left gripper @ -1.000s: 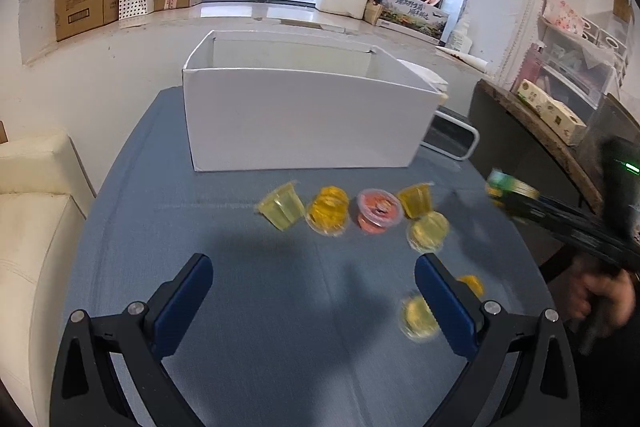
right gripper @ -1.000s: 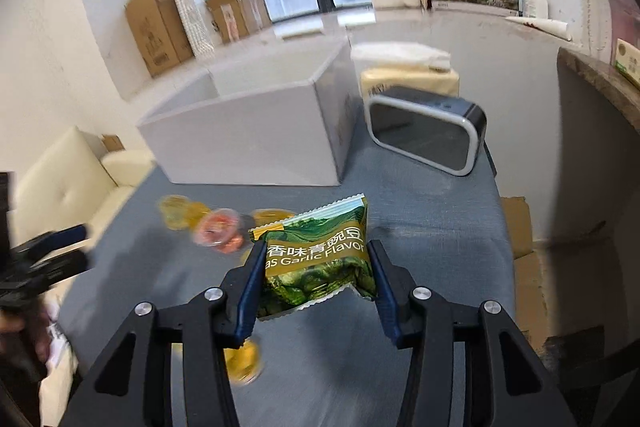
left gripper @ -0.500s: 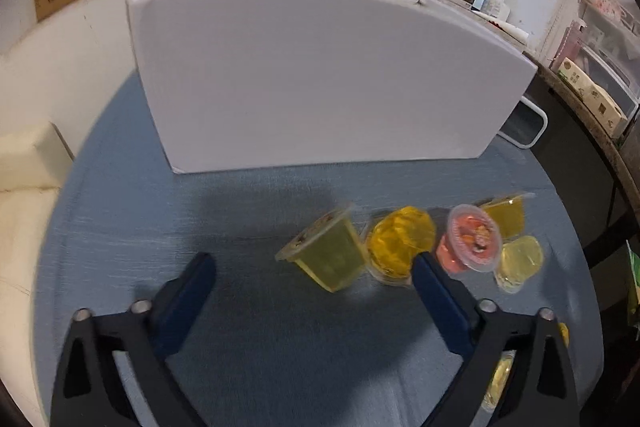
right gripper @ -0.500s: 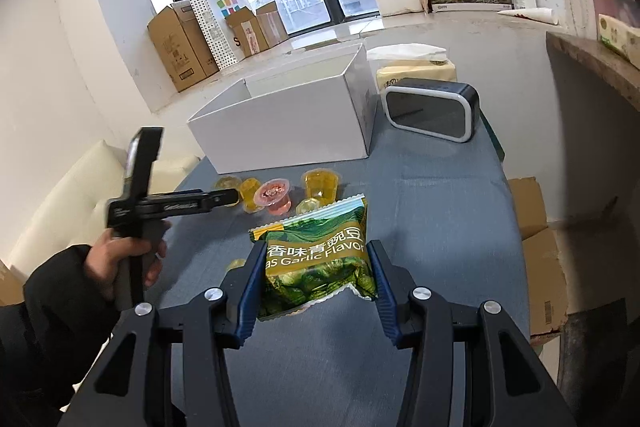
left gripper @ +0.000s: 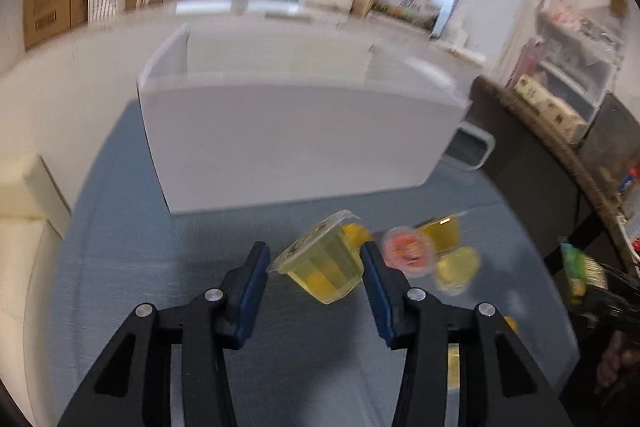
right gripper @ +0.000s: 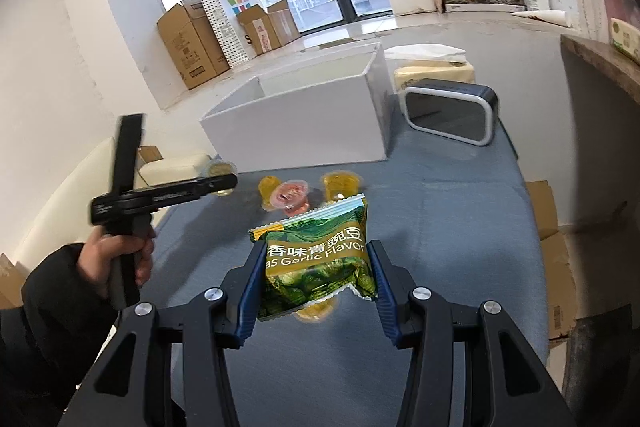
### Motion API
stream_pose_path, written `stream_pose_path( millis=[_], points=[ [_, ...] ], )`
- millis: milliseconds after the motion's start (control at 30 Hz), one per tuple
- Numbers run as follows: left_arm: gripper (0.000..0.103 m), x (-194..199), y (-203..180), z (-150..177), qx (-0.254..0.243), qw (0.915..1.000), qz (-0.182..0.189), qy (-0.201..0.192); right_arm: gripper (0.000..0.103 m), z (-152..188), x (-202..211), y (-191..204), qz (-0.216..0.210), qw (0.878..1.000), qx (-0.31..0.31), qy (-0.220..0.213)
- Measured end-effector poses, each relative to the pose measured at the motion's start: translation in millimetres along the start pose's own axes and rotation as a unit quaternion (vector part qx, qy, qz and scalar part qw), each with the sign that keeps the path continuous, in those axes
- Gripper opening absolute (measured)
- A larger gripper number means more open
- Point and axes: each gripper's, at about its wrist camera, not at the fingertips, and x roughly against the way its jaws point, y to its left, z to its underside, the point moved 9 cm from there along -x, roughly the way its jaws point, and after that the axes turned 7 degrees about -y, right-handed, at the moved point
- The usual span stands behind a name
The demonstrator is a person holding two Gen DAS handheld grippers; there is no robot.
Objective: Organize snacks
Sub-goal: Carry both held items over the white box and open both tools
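Observation:
A tilted yellow-green jelly cup (left gripper: 326,269) sits between the blue pads of my left gripper (left gripper: 314,255), whose jaws are closing and press on its sides. From the right wrist view the left gripper (right gripper: 226,183) carries that cup (right gripper: 218,169) just above the blue table. My right gripper (right gripper: 316,251) is shut on a green garlic pea bag (right gripper: 320,227), held above the table. A red-lidded cup (left gripper: 408,255) and yellow cups (left gripper: 458,269) lie in front of the open white box (left gripper: 300,143).
A black and white device (right gripper: 448,115) stands to the right of the box. A cream sofa (left gripper: 24,227) lies past the table's left edge. Cardboard boxes (right gripper: 192,43) line the windowsill. One more jelly cup (right gripper: 316,311) lies under the held bag.
My left gripper came down over the row of cups, narrowed its jaws around the yellow-green cup and pulled back from the box. The right gripper kept its hold on the bag.

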Motion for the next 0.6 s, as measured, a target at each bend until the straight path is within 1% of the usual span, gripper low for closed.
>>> stream_pose_path(
  millis=[33, 167, 233, 333, 467, 600],
  points=[
    [0.051, 11.8, -3.1, -7.6, -0.003, 0.9999, 0.004, -0.012, 0.053, -4.1, -2.9, 2.8, -0.002, 1.000, 0.004, -0.002],
    [0.051, 38.8, -8.0, -39.1, 0.003, 0.9985, 0.018, -0.052, 0.053, -26.9, -16.5, 15.2, -0.015, 1.000, 0.015, -0.011],
    [0.051, 45.0, -4.5, -57.3, -0.008, 0.9978, 0.008, -0.065, 0.053, -45.4, -26.6, 21.2, -0.016, 0.999, 0.029, -0.018],
    [0.051, 48.1, 5.4, -86.6, -0.007, 0.9968, 0.006, -0.080, 0.053, -75.0, -41.3, 27.7, -0.026, 0.999, 0.033, -0.031],
    [0.051, 26.5, 20.1, -123.4, -0.002, 0.9963, -0.003, -0.086, 0.053, -124.6, -74.6, 30.6, -0.023, 0.998, 0.045, -0.042],
    [0.051, -5.7, 35.4, -144.2, -0.003, 0.9972, -0.015, -0.074, 0.053, -160.3, -111.3, 23.6, -0.006, 0.998, 0.047, -0.039]
  ],
)
